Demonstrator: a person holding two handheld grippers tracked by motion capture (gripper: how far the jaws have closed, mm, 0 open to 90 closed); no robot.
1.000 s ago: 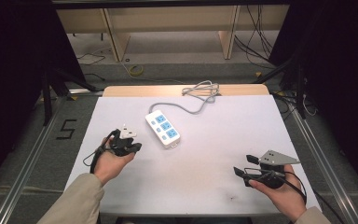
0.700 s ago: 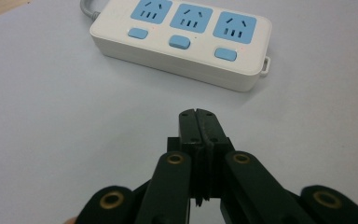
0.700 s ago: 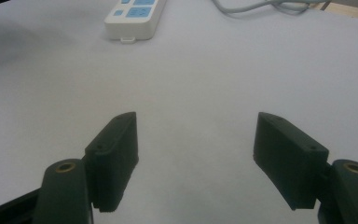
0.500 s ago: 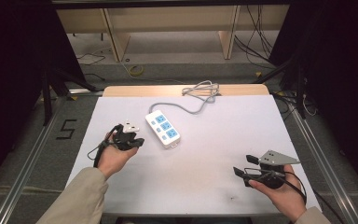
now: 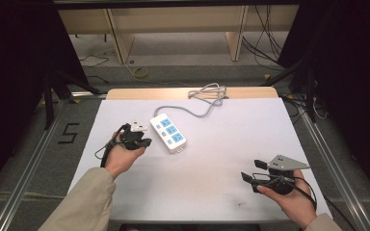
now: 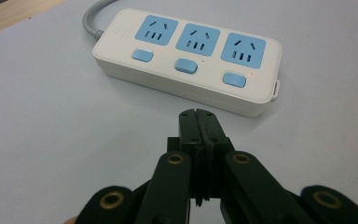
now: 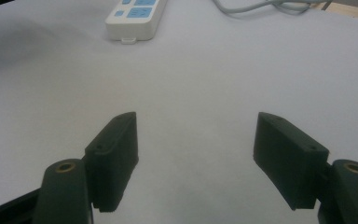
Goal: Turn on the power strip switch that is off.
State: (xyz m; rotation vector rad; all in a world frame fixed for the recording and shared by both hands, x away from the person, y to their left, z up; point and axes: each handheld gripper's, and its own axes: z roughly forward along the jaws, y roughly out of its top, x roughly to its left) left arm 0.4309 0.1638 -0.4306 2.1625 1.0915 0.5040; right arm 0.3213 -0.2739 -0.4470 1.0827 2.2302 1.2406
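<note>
A white power strip (image 5: 168, 133) with three blue sockets and three blue switches lies on the white table mat (image 5: 221, 144); its grey cable (image 5: 200, 103) runs to the far edge. My left gripper (image 5: 144, 142) is shut with nothing in it, its tips a short way left of the strip. In the left gripper view the closed jaws point at the strip's (image 6: 186, 58) near side below the middle switch (image 6: 186, 66), apart from it. My right gripper (image 5: 251, 171) stands open and empty at the front right. In the right gripper view the strip (image 7: 135, 14) lies far off.
The mat covers a wooden table whose bare strip (image 5: 139, 93) shows at the far edge. Metal rails (image 5: 33, 159) run along both sides. Wooden shelf legs (image 5: 118, 41) and loose cables (image 5: 270, 53) lie on the floor beyond. A "5" mark (image 5: 68, 133) sits on the left floor.
My left gripper has shifted slightly forward and right toward the power strip. The right gripper has kept still.
</note>
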